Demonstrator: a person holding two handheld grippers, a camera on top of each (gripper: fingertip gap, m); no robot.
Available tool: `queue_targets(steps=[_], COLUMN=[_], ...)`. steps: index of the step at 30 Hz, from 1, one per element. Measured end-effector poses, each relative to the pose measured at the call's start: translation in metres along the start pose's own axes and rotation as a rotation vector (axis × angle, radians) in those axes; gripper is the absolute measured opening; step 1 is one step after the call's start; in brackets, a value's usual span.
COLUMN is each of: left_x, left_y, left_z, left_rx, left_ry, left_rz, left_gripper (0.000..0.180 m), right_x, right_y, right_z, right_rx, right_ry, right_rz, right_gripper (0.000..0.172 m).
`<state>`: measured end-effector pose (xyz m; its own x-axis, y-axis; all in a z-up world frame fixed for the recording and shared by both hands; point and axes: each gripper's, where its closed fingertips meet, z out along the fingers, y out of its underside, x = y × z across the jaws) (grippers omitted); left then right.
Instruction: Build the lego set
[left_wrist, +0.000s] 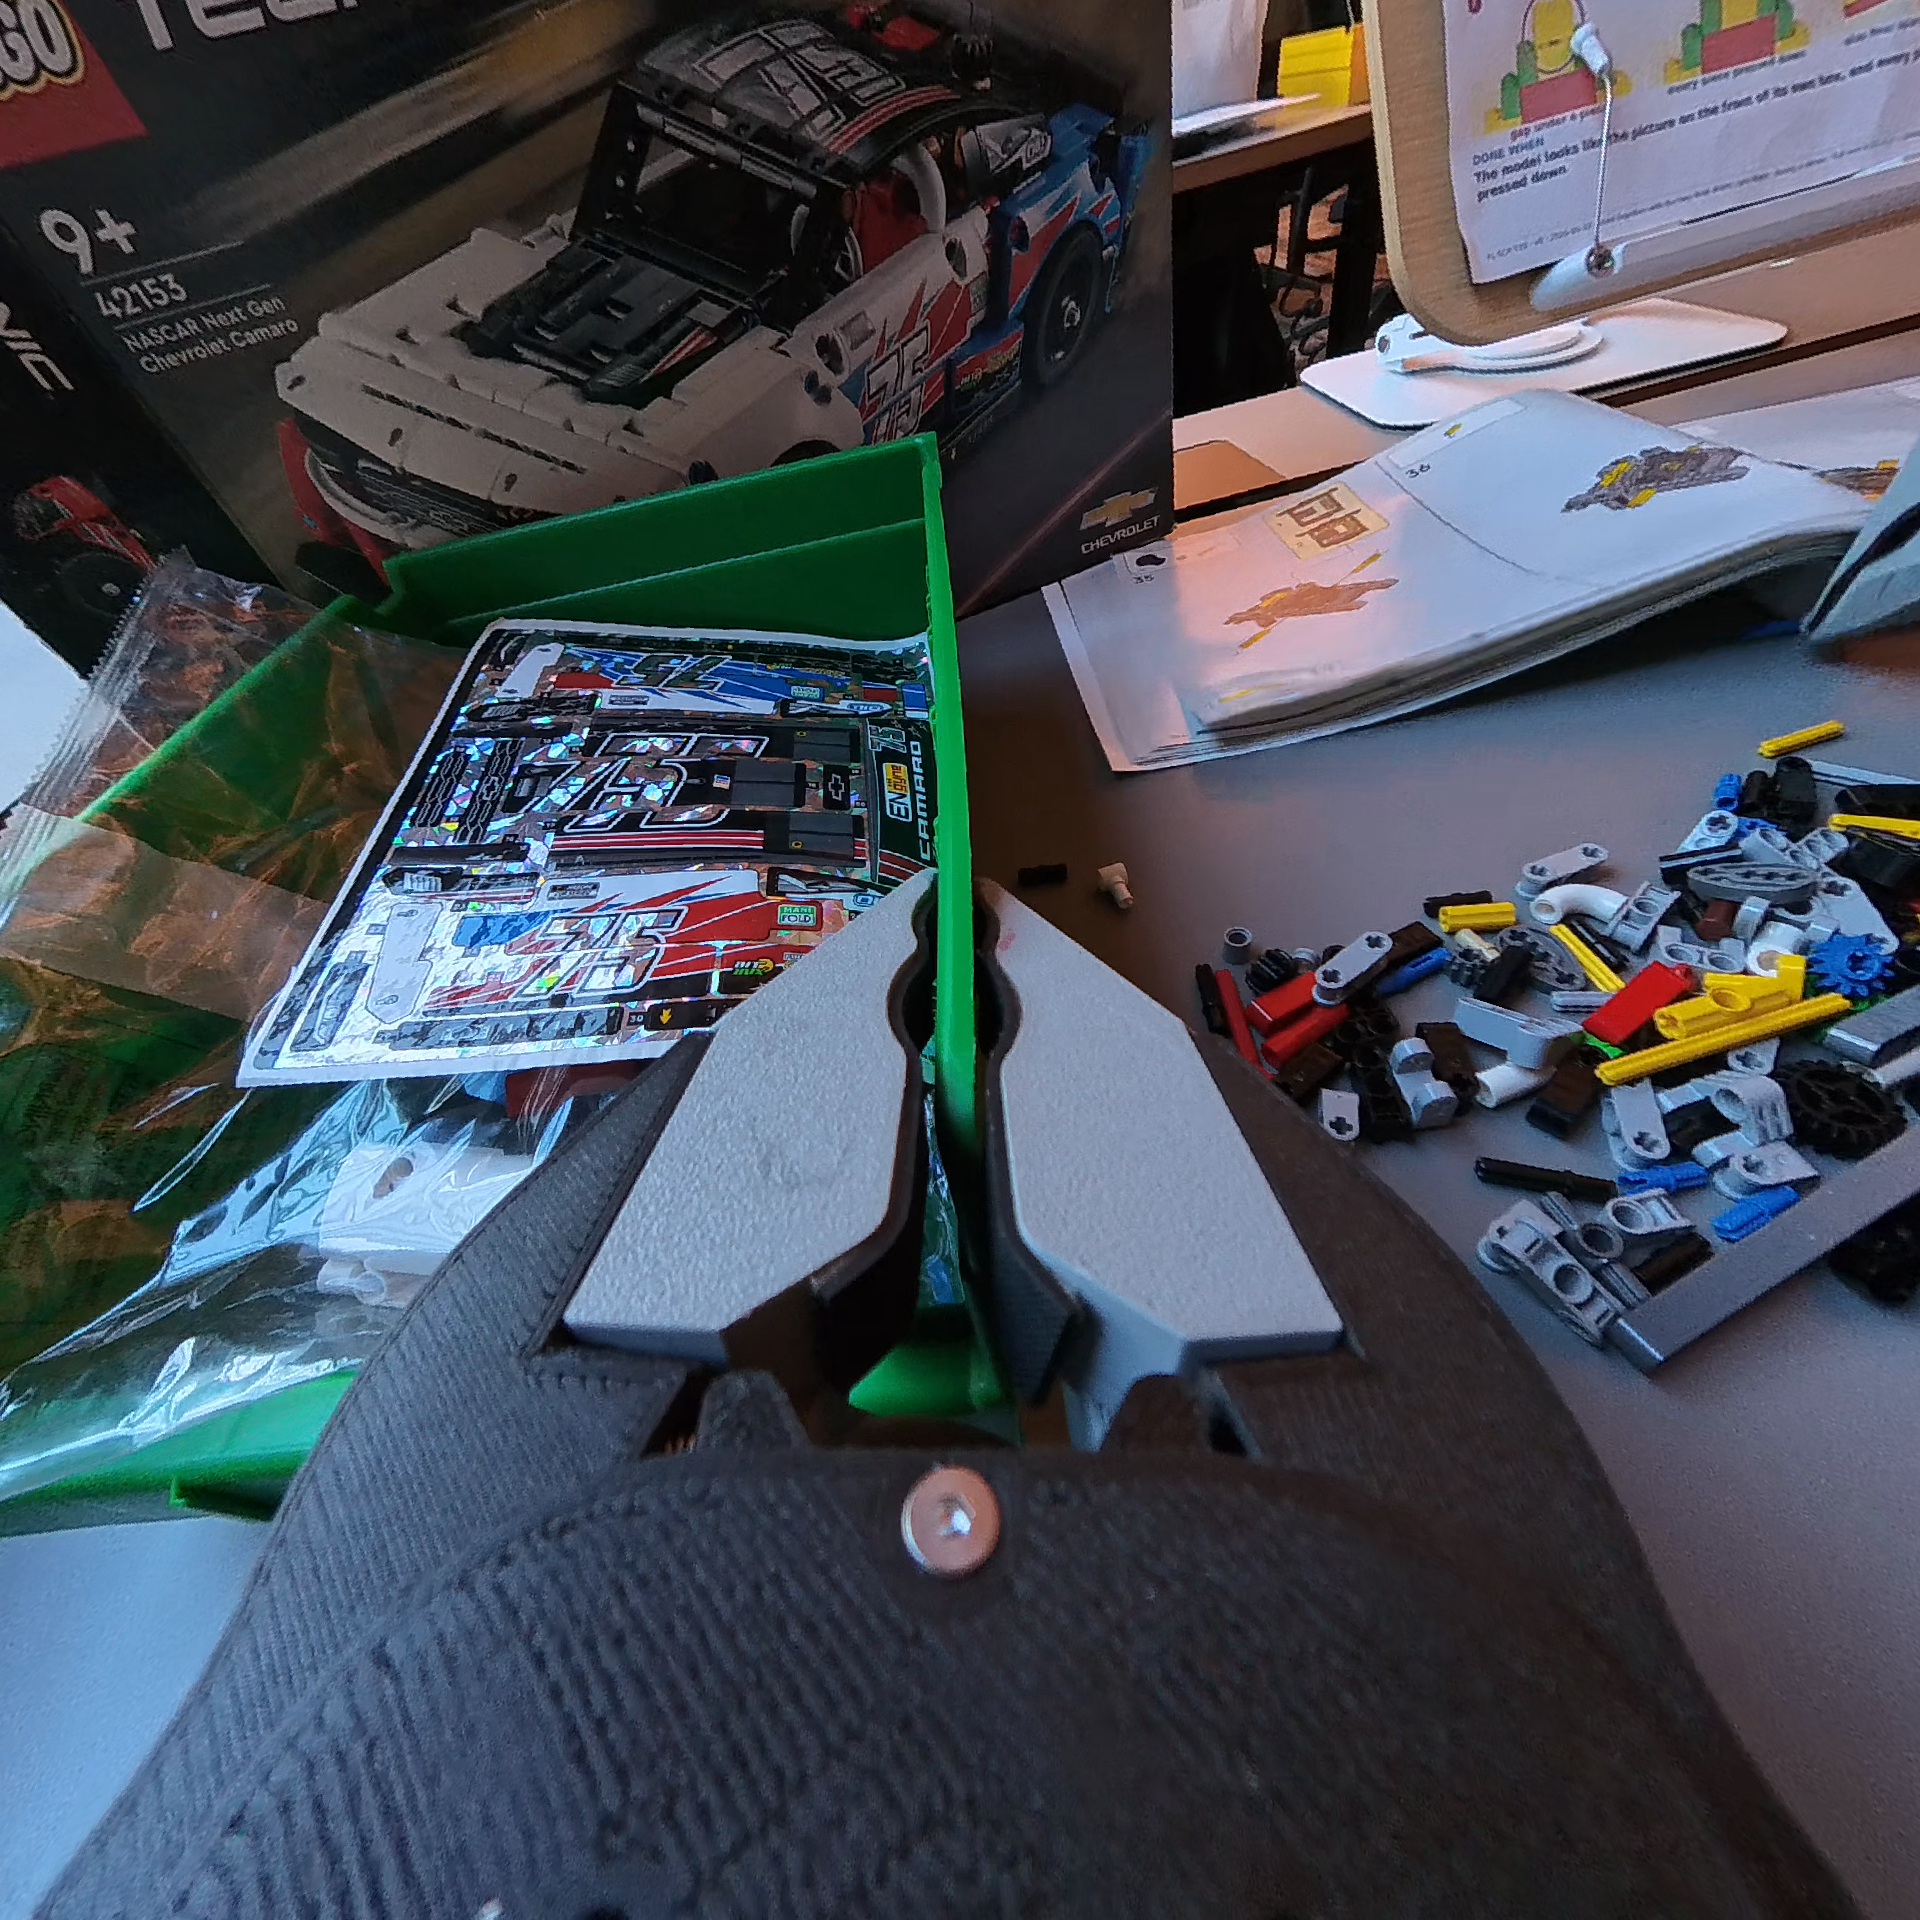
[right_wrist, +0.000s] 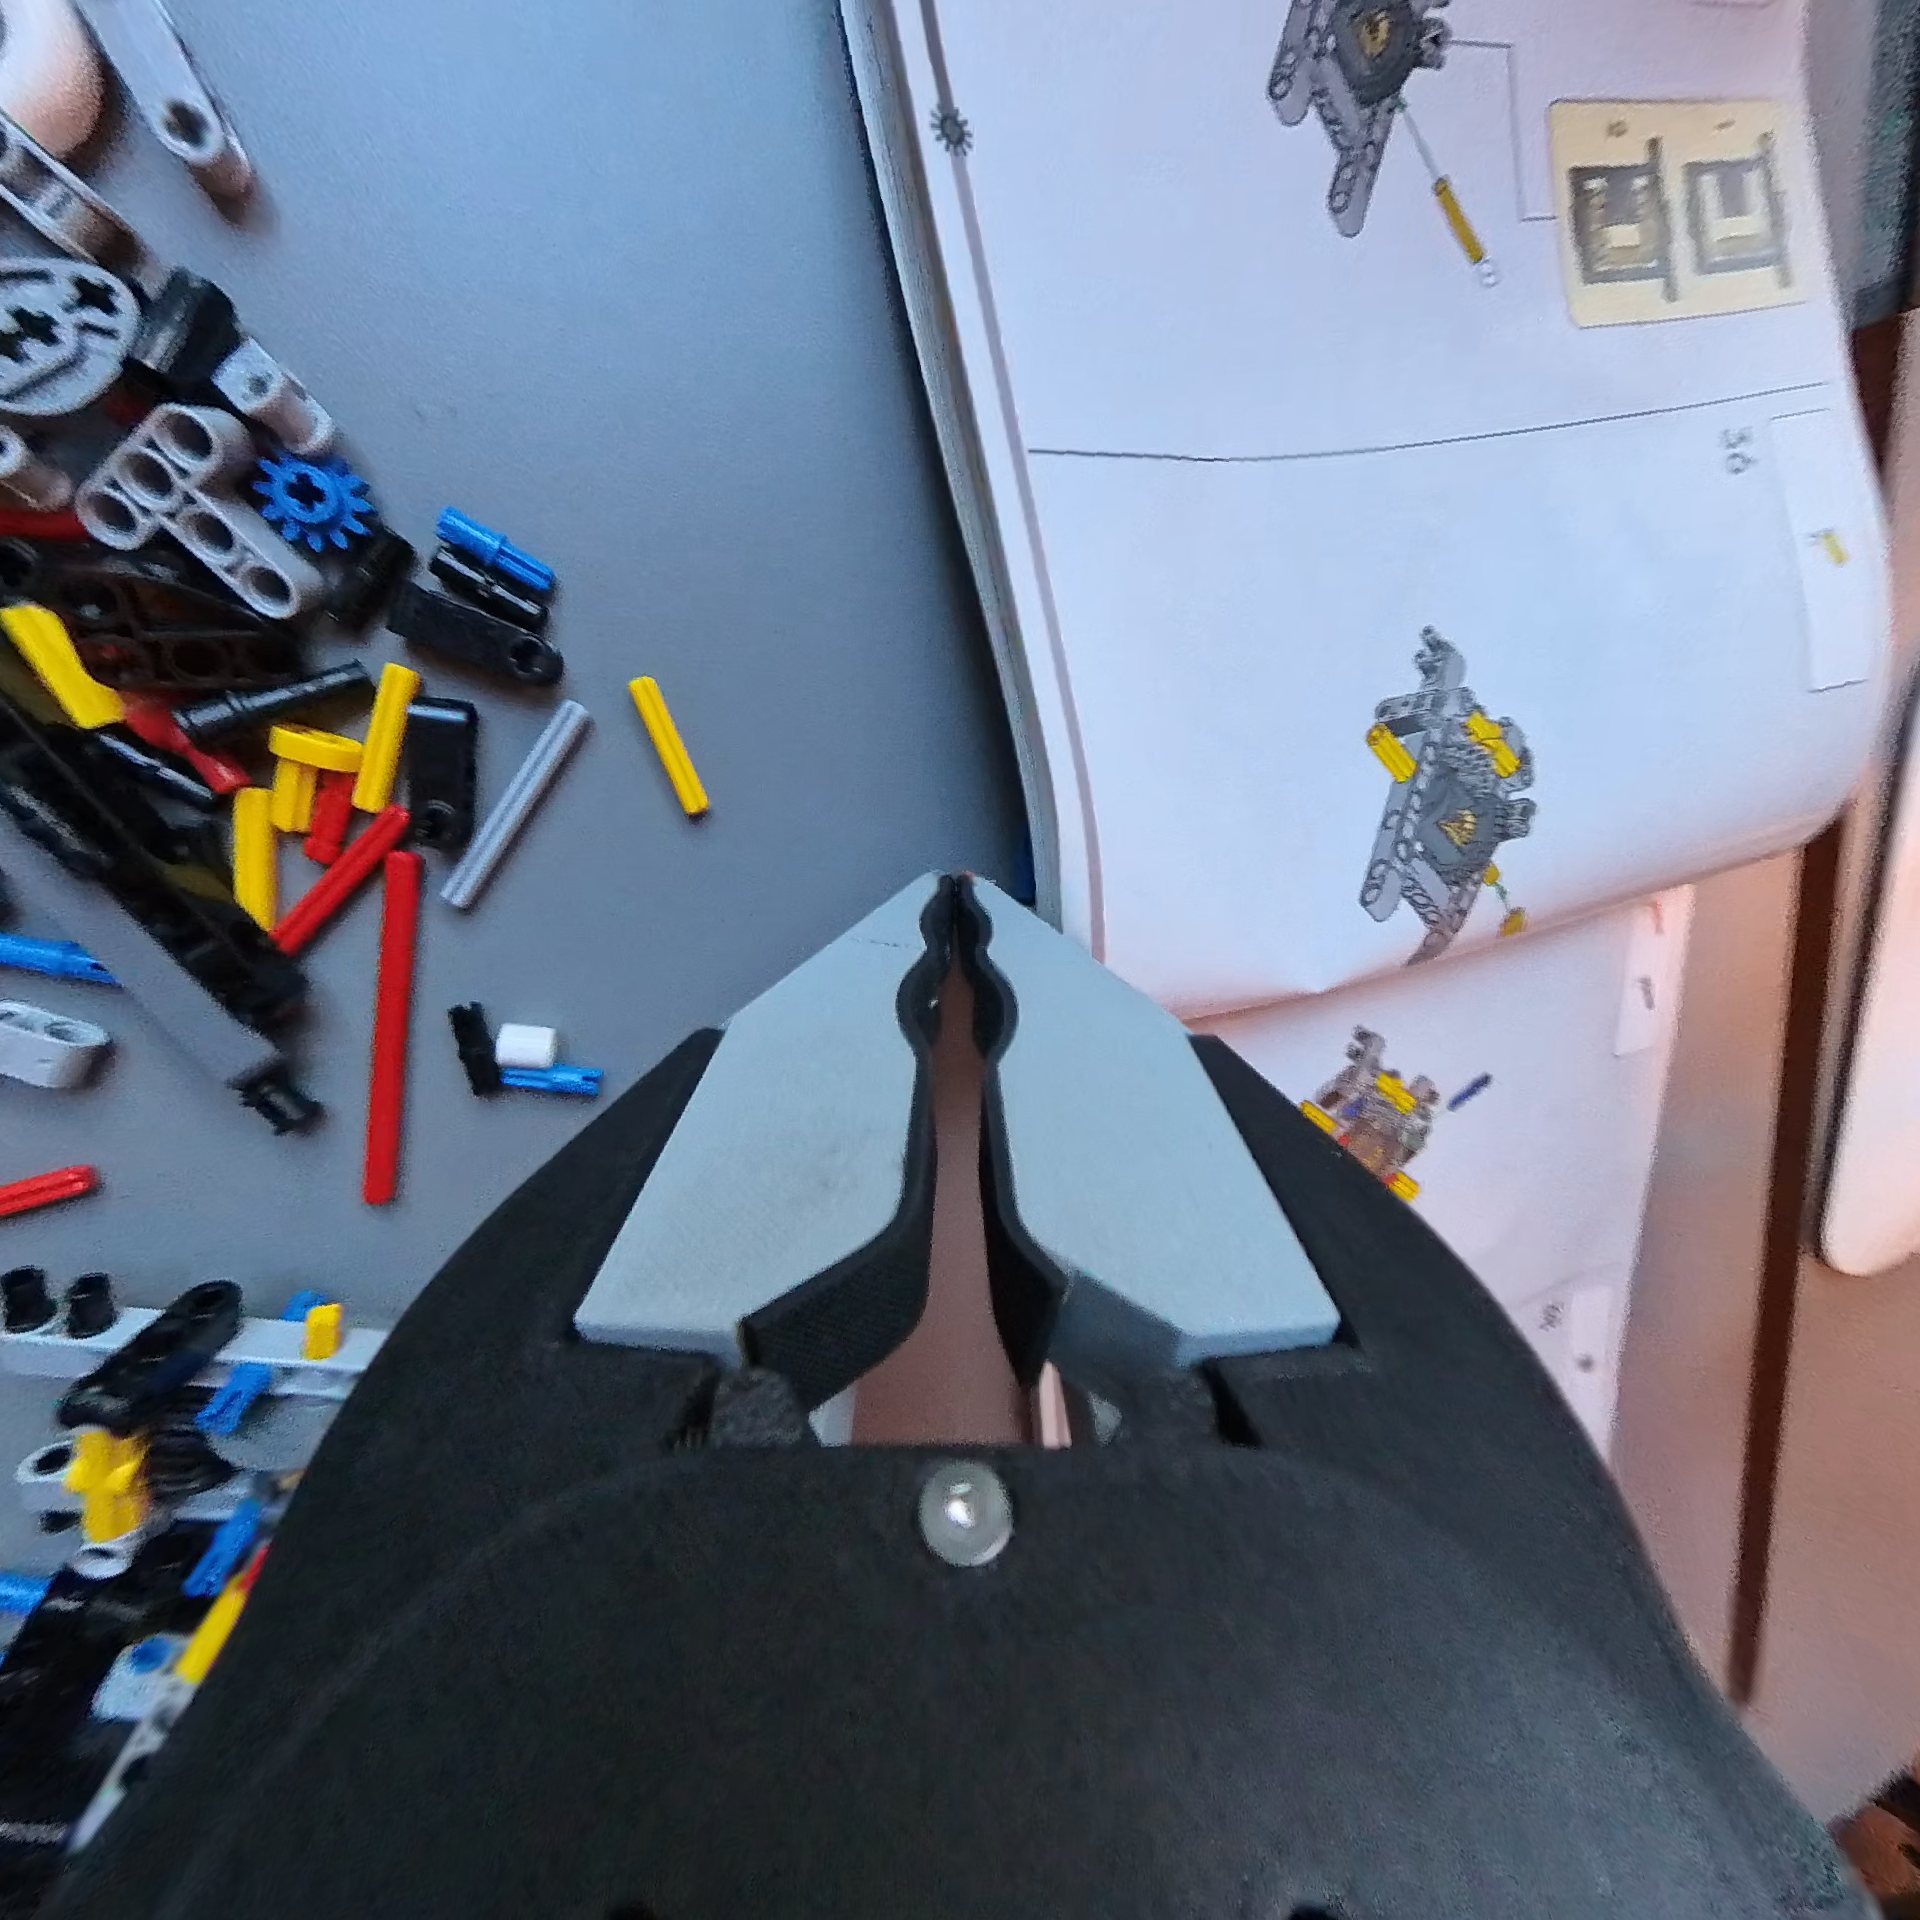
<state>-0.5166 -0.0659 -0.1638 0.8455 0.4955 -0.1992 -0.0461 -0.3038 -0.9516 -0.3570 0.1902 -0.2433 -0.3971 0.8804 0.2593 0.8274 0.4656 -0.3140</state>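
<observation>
My left gripper (left_wrist: 954, 894) is shut on the right wall of a green plastic tray (left_wrist: 951, 665); the wall runs straight up between the two pads. In the tray lie a shiny sticker sheet (left_wrist: 613, 831) and clear plastic bags (left_wrist: 208, 935). My right gripper (right_wrist: 951, 883) is shut, its tips meeting just left of the edge of an open instruction booklet (right_wrist: 1403, 520) on the grey table (right_wrist: 644, 312). I cannot tell whether a page is pinched between them. A yellow axle (right_wrist: 668, 744) and a grey axle (right_wrist: 516, 802) lie just ahead to its left.
A pile of small loose building parts (left_wrist: 1621, 997) lies right of the tray; it also shows in the right wrist view (right_wrist: 208, 675). A large toy-car box (left_wrist: 623, 260) stands behind the tray. A printed sheet on a stand (left_wrist: 1662, 135) is at the back right. About 30 centimetres separates my left fingertips from my right. Measured from the fingertips, the yellow axle (right_wrist: 668, 744) is 5 centimetres or so from the right gripper and 25 centimetres from the left. Look for it in the left wrist view (left_wrist: 1807, 732) too.
</observation>
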Motion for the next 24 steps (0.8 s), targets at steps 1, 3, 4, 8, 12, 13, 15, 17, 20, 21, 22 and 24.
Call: queue_targets(steps=[1,3,4,8,12,13,15,17,20,21,22,24], left_x=[0.000,0.000,0.000,0.000,0.000,0.000,0.000,0.000,0.000,0.000,0.000,0.000], left_y=[0.000,0.000,0.000,0.000,0.000,0.000,0.000,0.000,0.000,0.000,0.000,0.000], left_z=[0.000,0.000,0.000,0.000,0.000,0.000,0.000,0.000,0.000,0.000,0.000,0.000], left_rx=[0.000,0.000,0.000,0.000,0.000,0.000,0.001,0.002,0.002,0.002,0.002,0.003], left_ry=[0.000,0.000,0.000,-0.001,-0.001,-0.001,0.000,0.000,0.000,-0.001,-0.001,-0.002], left_rz=[0.000,0.000,0.000,0.000,0.000,0.000,0.000,0.000,0.000,0.000,0.001,0.001], left_gripper=[0.001,0.001,0.001,0.001,0.001,0.001,0.001,0.001,0.001,0.001,0.001,0.001], right_x=[0.003,0.008,0.010,0.017,0.023,0.025,0.024,0.010,0.008,0.011,0.011,0.008], right_y=[0.001,0.002,0.003,0.005,0.005,0.005,0.005,0.005,-0.002,-0.004,-0.006,-0.004], right_z=[-0.002,-0.005,-0.005,-0.004,-0.002,-0.001,-0.001,-0.002,-0.009,-0.011,-0.012,-0.011], right_rx=[0.002,0.001,-0.002,-0.009,0.004,0.005,0.002,0.006,0.067,0.087,0.099,0.096], right_ry=[0.032,0.080,0.091,0.124,0.158,0.161,0.141,0.057,0.041,0.051,0.049,0.048], right_rz=[-0.018,-0.041,-0.043,-0.032,-0.053,-0.043,-0.012,-0.004,0.035,0.052,0.063,0.059], right_gripper=[0.000,0.000,0.000,0.000,0.000,0.000,0.001,0.008,0.011,0.011,0.011,0.011])
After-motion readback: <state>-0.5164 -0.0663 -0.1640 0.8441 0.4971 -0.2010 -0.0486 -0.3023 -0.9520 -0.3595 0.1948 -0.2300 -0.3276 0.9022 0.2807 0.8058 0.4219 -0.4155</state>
